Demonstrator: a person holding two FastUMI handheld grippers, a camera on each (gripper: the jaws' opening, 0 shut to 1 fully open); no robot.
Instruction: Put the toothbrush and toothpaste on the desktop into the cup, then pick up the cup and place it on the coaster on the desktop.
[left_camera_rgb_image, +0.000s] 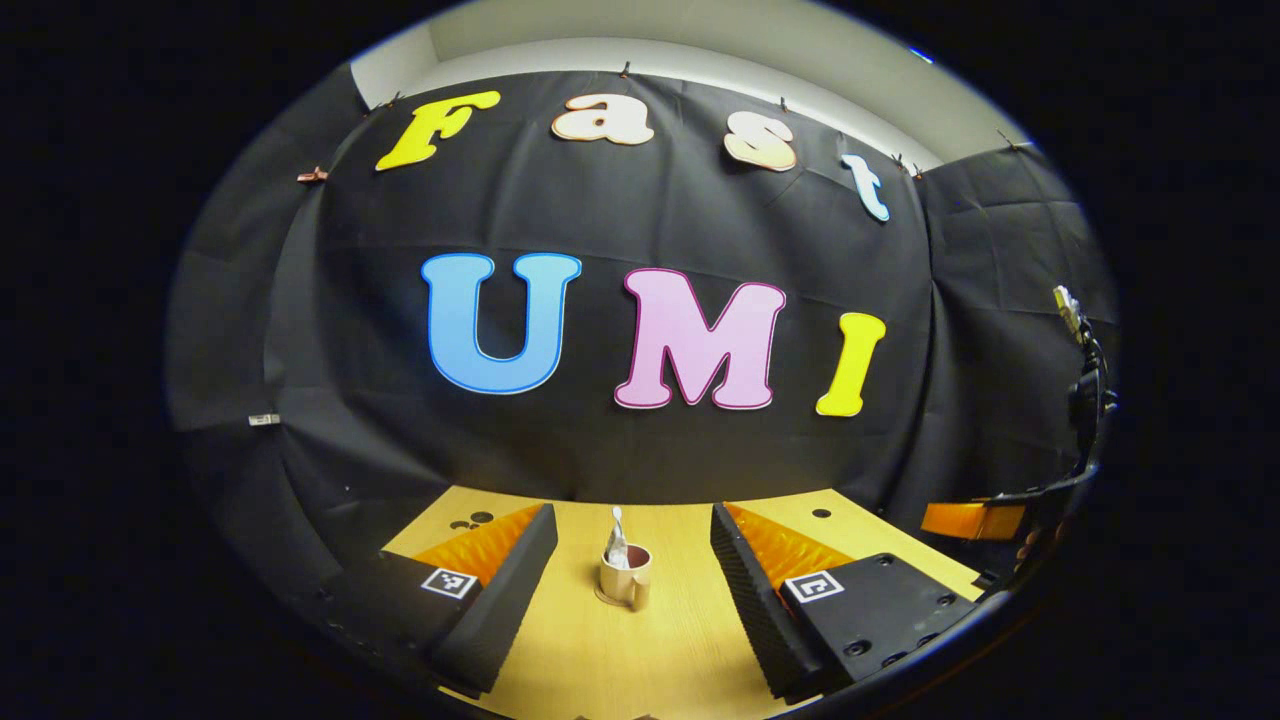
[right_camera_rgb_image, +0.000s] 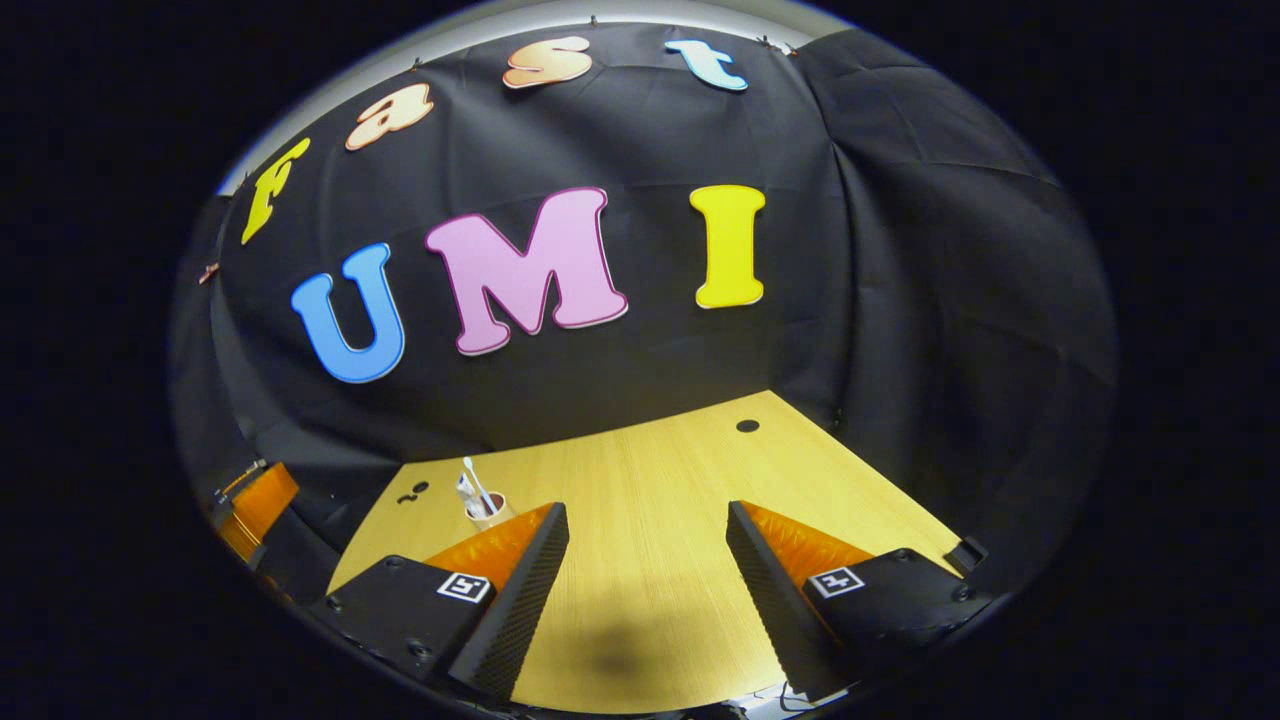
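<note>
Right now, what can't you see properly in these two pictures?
- Coaster: left gripper view, a thin rim shows under the cup; too small to be sure.
- Cup's contents: toothbrush and toothpaste too small to tell apart.
- Cup's lower half: right gripper view, hidden behind the right gripper's finger.
- Desk front: cut off by the edge.

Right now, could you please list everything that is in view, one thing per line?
cup: one, beige with a dark inside and a handle, standing on the desk between the left tool's fingers in the left gripper view
coaster: apparently one, pale, just an edge showing under the cup
toothbrush: one, white, upright in the cup
toothpaste: one, white tube, in the cup
desk: one, light wood, with small dark holes
left tool: one, open, holding nothing
right tool: one, open, holding nothing
</note>
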